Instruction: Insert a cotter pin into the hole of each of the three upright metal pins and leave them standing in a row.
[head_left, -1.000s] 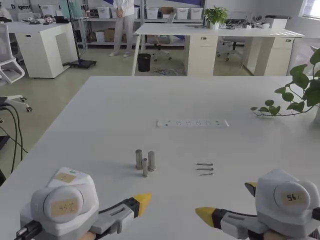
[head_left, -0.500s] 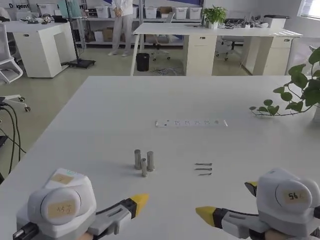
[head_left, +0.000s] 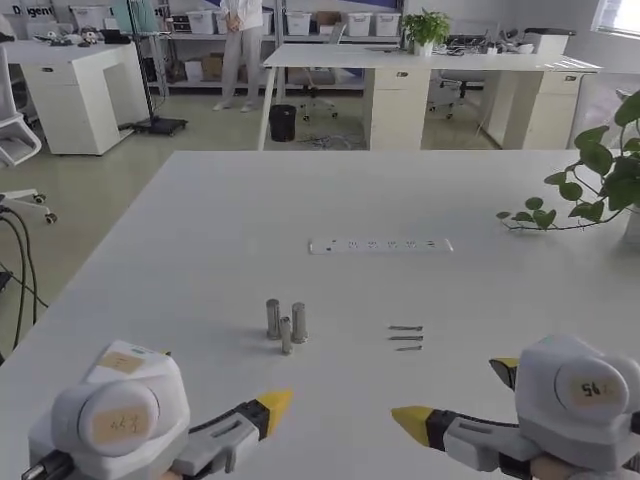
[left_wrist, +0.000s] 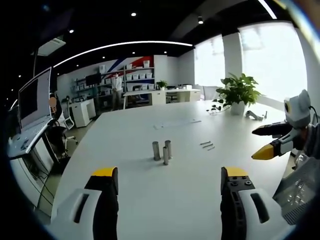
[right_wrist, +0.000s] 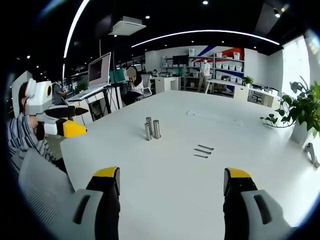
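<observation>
A broad white surface (head_left: 200, 230) runs from the near edge well into the room, with a white power strip (head_left: 380, 245) lying across its middle. A leafy potted plant (head_left: 600, 180) leans in at the right edge. Beyond it the floor (head_left: 120, 190) is a pale grey-green. A long white desk (head_left: 430, 62) stands there carrying another plant (head_left: 425, 28), with a black bin (head_left: 283, 122) near its left leg. White storage boxes (head_left: 360, 24) line the far wall, where a person (head_left: 240, 45) stands. A white cabinet (head_left: 75, 90) sits far left. Bright windows (left_wrist: 270, 60) light the right wall, and a curved light strip (right_wrist: 200, 35) crosses the dark ceiling.
</observation>
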